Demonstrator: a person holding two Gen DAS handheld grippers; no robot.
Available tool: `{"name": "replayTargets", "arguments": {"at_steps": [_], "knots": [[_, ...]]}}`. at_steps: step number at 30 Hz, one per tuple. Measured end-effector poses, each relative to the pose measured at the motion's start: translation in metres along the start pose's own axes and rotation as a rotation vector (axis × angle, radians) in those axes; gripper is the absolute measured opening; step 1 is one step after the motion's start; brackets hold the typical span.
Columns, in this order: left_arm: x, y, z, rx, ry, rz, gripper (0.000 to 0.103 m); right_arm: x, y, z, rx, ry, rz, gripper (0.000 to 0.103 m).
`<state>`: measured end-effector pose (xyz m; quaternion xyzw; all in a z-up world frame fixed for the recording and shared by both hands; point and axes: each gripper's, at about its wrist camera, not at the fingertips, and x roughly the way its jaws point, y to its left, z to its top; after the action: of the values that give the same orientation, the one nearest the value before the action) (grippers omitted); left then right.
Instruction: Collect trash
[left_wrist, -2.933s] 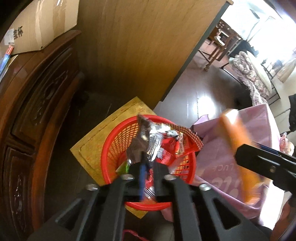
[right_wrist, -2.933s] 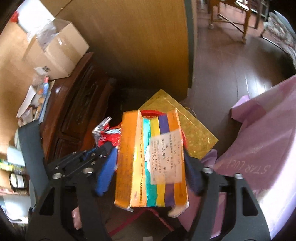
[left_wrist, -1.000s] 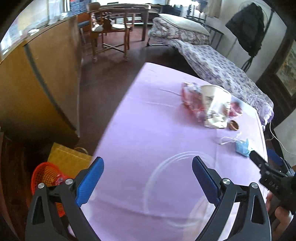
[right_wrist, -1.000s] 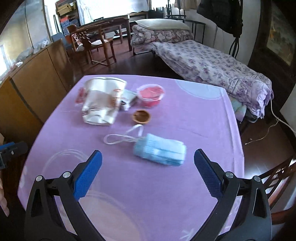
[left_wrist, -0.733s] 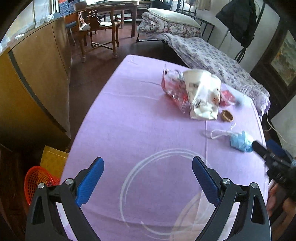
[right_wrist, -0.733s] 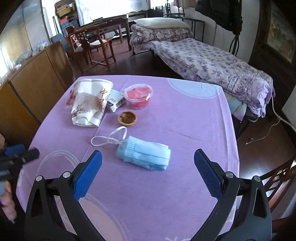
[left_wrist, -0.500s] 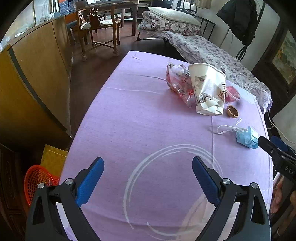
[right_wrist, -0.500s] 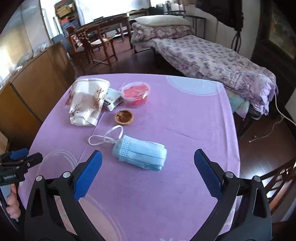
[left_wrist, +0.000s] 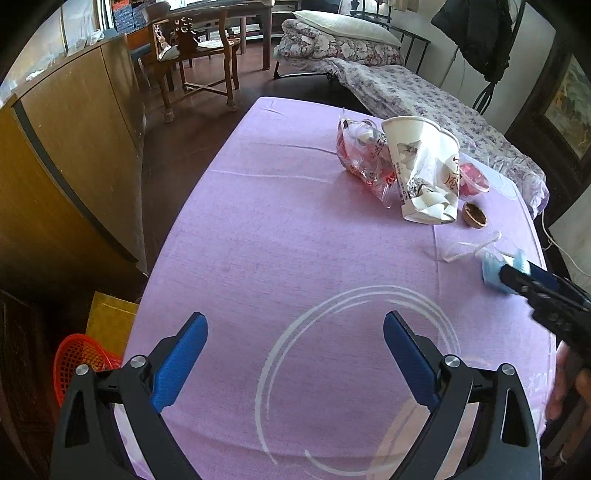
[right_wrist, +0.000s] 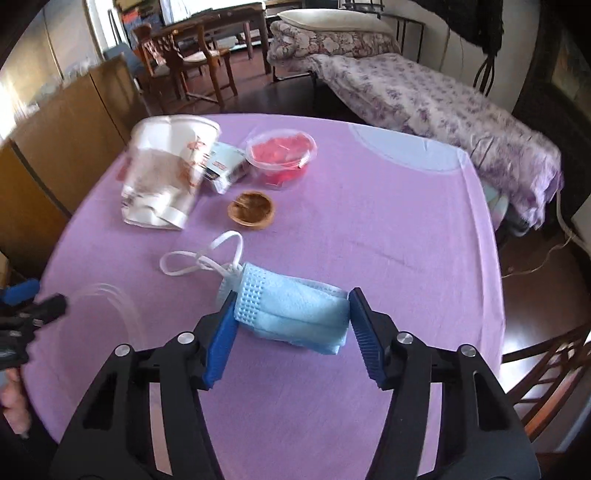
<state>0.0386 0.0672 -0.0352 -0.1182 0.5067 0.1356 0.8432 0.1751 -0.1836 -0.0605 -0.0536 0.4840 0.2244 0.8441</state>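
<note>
A living room with a daybed, wooden chairs and a long cabinet surrounds a table (left_wrist: 280, 229) under a purple cloth. In the left wrist view, the left gripper (left_wrist: 295, 332) hangs over the bare near half of the cloth, its jaws spread wide and empty. A red basket (left_wrist: 79, 356) sits on the floor beside the table's left edge, its contents hidden. Farther off lie a crushed paper cup (left_wrist: 424, 170), a clear wrapper (left_wrist: 362, 158), a red tub (left_wrist: 472, 177) and a nutshell (left_wrist: 474, 218), so most of the trash is, by the look of it, not yet collected. In the right wrist view, the right gripper (right_wrist: 291, 321) straddles a folded blue face mask (right_wrist: 295, 314) lying on the cloth near the table's near edge; the jaws are partly closed, the left pad touching the mask's end and the right pad at or just beside the other end. The mask's long axis runs left to right across the jaws, its white ear loops (right_wrist: 203, 258) trailing toward the cup.
</note>
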Motion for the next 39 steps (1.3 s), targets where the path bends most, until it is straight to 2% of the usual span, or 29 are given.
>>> {"name": "replayTargets", "arguments": {"at_steps": [5,7,10,12,17,23,28,39], "knots": [[0.003,-0.002,0.0,0.004,-0.003,0.017,0.094,-0.025,0.005,-0.009,0.088,0.005,0.135,0.055],[0.004,-0.002,0.001,0.004,0.003,0.014,0.094,-0.028,0.014,-0.015,0.054,0.011,0.113,0.058],[0.001,-0.008,0.007,0.011,0.0,0.009,0.094,-0.026,0.027,-0.018,-0.029,0.021,0.033,0.072],[-0.006,-0.014,0.016,0.02,-0.024,0.011,0.094,-0.026,0.027,-0.017,-0.04,0.022,0.036,0.074],[-0.014,-0.035,0.041,0.037,-0.058,-0.003,0.094,-0.041,0.008,-0.014,0.033,-0.029,0.08,0.083],[-0.002,-0.082,0.074,0.086,-0.074,-0.027,0.094,-0.044,-0.02,-0.009,0.128,-0.06,0.102,0.084],[0.022,-0.114,0.087,0.141,-0.109,0.051,0.094,-0.041,-0.03,-0.006,0.15,-0.061,0.123,0.084],[0.062,-0.136,0.099,0.155,-0.046,0.102,0.094,-0.04,-0.034,-0.006,0.155,-0.057,0.157,0.084]]}}
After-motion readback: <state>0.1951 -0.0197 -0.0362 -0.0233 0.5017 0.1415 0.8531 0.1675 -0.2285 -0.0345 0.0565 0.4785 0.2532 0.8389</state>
